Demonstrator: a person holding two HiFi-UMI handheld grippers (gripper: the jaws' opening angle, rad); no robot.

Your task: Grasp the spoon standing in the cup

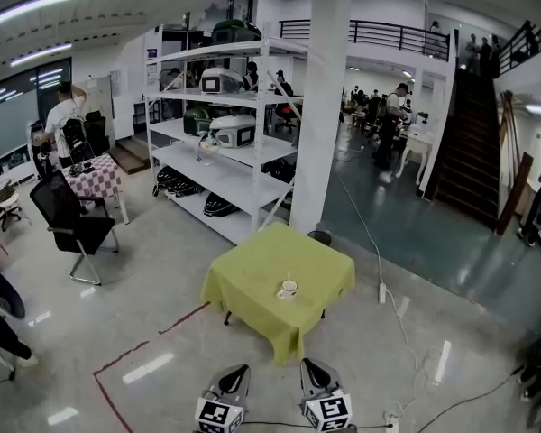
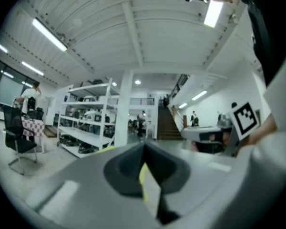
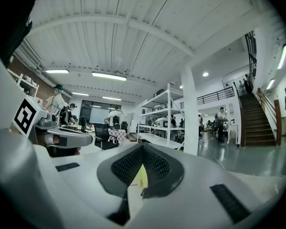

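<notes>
Set mid-surface (image 1: 252, 273), cup (image 1: 288, 290) with spoon (image 1: 289, 280), probably for open reach. Held low, well apart from it: left gripper (image 1: 237, 371), right gripper (image 1: 308, 366), both closed, empty, awaiting approach.

The cup (image 1: 288, 288), toward five o'clock on the green table (image 1: 252, 273), is too small to show its spoon. At six o'clock the head view's bottom edge cuts off the left gripper (image 1: 238, 370) and right gripper (image 1: 308, 364).

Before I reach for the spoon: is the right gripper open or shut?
Shut: the right gripper shows its jaws meeting at the tip, with nothing between them, well short of the cup.
</notes>
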